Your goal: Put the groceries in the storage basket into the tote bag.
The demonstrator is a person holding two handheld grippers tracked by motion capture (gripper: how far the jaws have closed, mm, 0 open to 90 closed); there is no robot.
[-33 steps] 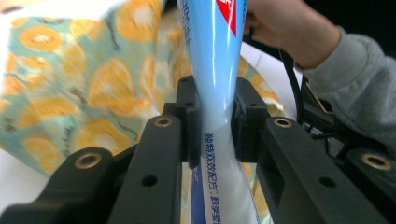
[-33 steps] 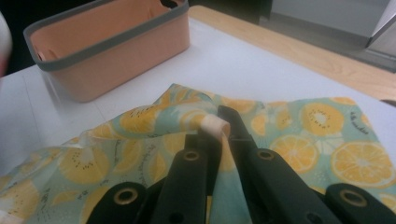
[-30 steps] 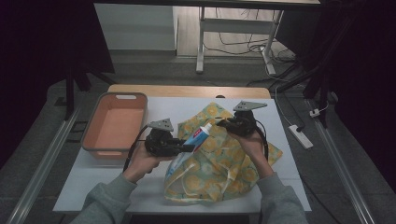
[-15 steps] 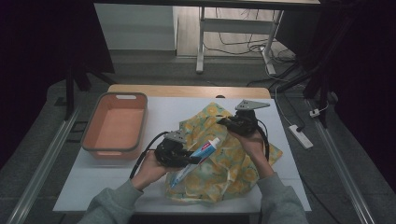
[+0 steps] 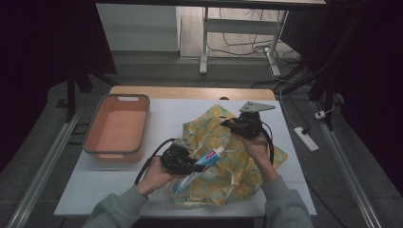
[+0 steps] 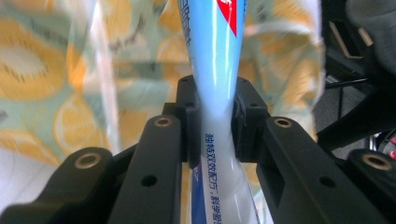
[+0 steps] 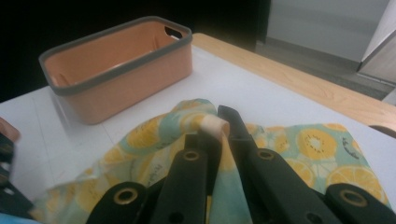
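Between the closed jaws of the left gripper (image 5: 186, 164) a toothpaste tube (image 5: 202, 163) is pinched mid-body over the lemon-print bag (image 5: 228, 161), whose raised edge at 1 o'clock is clamped by the right gripper (image 5: 227, 124), with the orange bin (image 5: 117, 128) well apart at 10 o'clock.
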